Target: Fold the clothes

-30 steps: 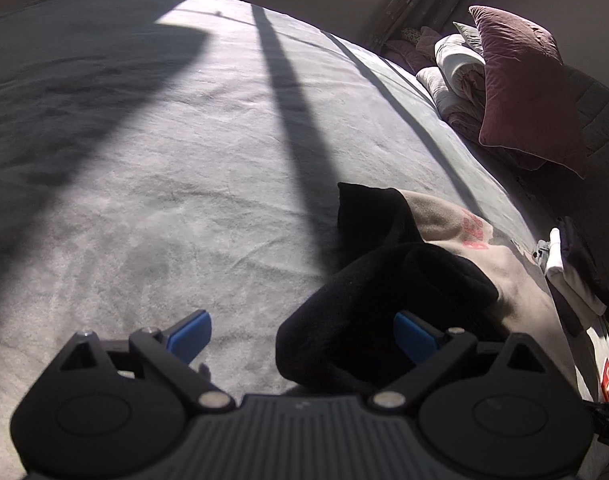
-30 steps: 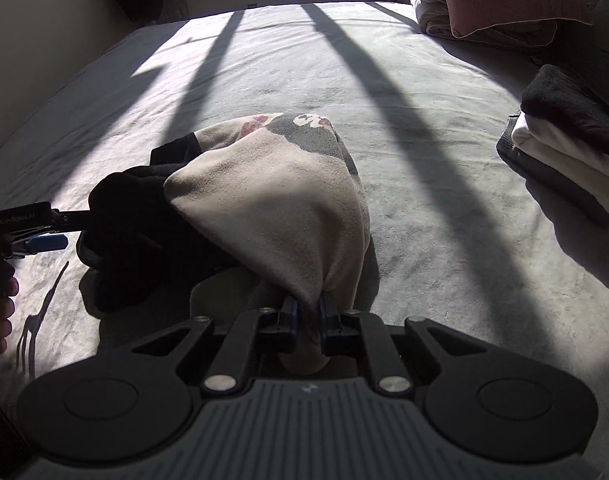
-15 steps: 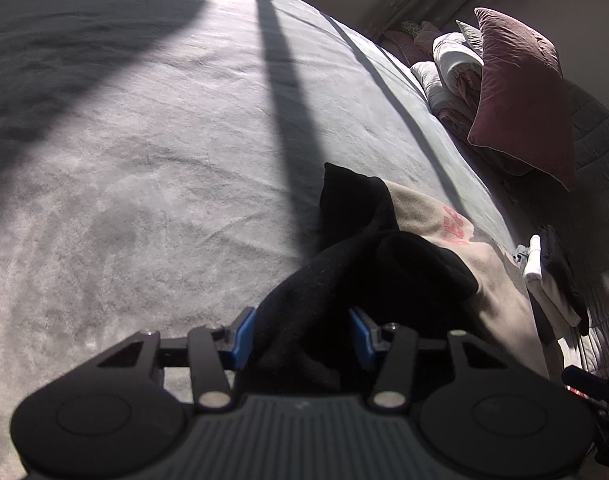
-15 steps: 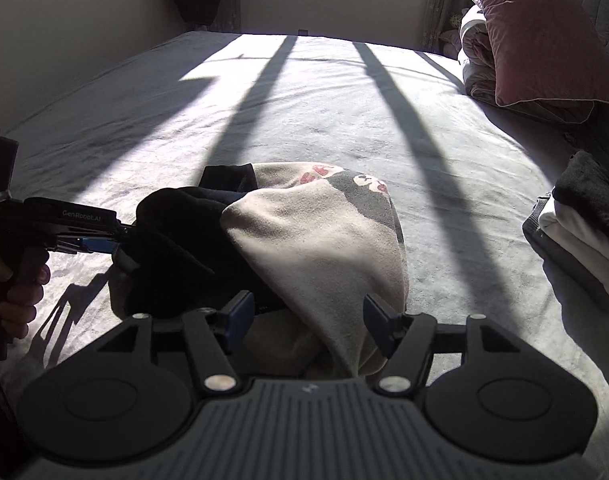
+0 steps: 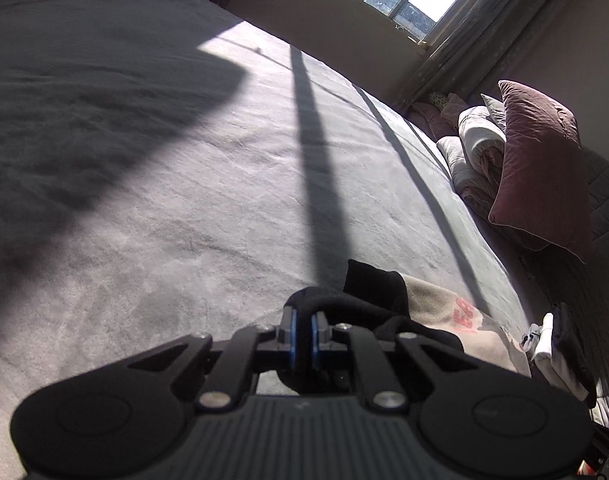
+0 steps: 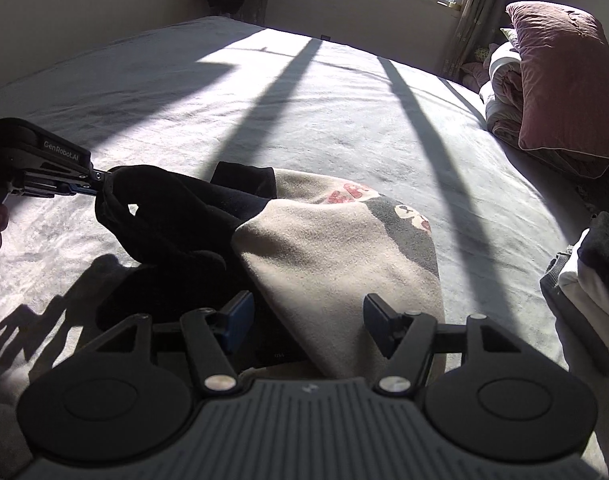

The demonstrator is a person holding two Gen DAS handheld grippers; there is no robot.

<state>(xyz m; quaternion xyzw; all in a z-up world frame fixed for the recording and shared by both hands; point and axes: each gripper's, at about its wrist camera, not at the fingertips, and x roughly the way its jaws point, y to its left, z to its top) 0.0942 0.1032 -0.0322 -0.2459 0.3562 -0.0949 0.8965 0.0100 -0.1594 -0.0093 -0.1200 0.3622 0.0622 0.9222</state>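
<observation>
Pinching the black fleece sleeve (image 5: pixel 336 304) of the beige printed sweatshirt (image 5: pixel 436 304), the left gripper (image 5: pixel 302 330) has just been closing on it, likely to draw it out flat on the grey bedspread (image 5: pixel 164 208). Right-wrist view adds more: the right gripper (image 6: pixel 304 326) has sprung wide, empty, over the crumpled sweatshirt; a folded stack of clothes (image 6: pixel 584 280) waits alongside.

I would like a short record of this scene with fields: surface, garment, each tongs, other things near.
surface: grey bed
garment: beige and black sweater, crumpled on the bed
left tongs: have just closed, shut on the sweater's black part
right tongs: open, over the beige part, not gripping
other things near: pink pillow; folded clothes pile at right
</observation>
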